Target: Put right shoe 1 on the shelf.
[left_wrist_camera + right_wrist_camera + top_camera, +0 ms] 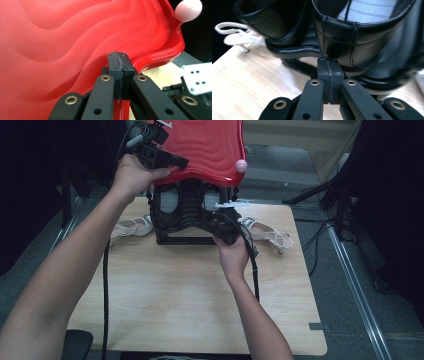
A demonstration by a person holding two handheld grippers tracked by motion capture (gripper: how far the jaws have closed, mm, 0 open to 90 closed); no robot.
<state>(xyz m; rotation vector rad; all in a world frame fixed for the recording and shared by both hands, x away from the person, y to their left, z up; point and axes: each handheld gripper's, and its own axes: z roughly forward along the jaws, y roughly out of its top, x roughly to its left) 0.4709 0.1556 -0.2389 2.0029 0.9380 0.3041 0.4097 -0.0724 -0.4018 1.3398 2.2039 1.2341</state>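
Note:
A red wavy shelf (205, 147) with a pink knob (241, 166) at its corner tops a black rack (185, 240) on the wooden table (175, 290). My left gripper (181, 163) is shut, and its tips lie on the shelf's left front edge. In the left gripper view the closed jaws (119, 57) rest against the red surface (62, 50), with the knob (188, 10) at the upper right. My right gripper (214, 216) reaches under the shelf and is also shut. Its tips (329, 62) touch the heel seam of a black shoe (362, 42); a second black shoe (274, 22) sits beside it.
A white sandal (132, 226) lies left of the rack and another (270, 234) lies to its right, both on the table. The left sandal (239, 37) also appears in the right gripper view. Black cables trail across the table from both grippers. Dark stands and floor rails surround the table.

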